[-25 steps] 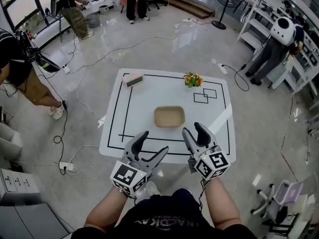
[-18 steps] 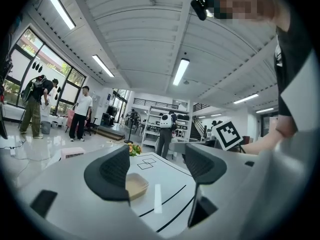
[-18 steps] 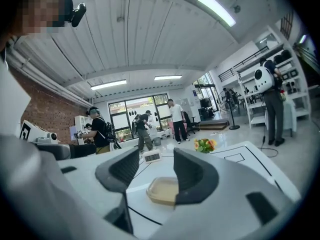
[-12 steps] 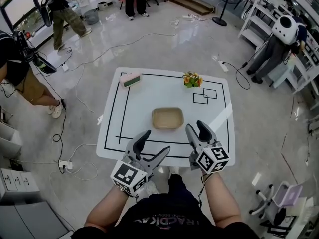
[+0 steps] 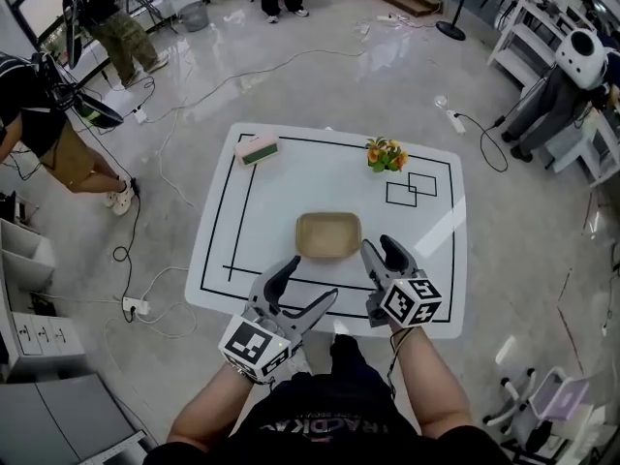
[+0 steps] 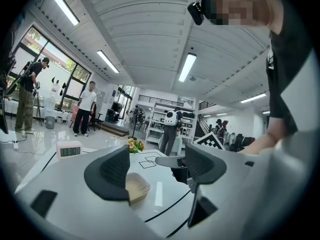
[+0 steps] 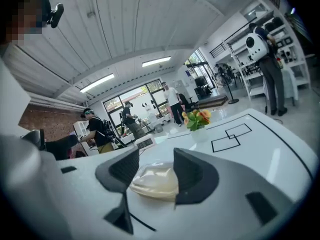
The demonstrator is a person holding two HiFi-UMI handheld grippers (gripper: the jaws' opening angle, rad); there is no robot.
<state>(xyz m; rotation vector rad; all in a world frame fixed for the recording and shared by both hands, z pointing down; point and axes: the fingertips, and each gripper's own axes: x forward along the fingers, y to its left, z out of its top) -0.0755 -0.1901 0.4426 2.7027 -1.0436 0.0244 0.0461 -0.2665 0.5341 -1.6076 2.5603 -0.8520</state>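
Head view: left claw, right claw both open, near tan tray.

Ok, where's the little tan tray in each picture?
Head view: tan tray mid-table, inside the black lines.
Left gripper view: tray low centre, partly behind the jaw at picture left.
Right gripper view: tray low centre, showing in the gap between the jaws.
Shared landmark: the flowers, beyond the tray everywhere.

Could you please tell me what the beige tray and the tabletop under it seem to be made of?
The tray looks like thin moulded plastic, pale beige, slightly glossy: rounded corners, lipped rim, soft highlights; pressed fibre is possible. The tabletop seems smooth white laminate or painted board, semi-gloss, since it shows a reflected streak.
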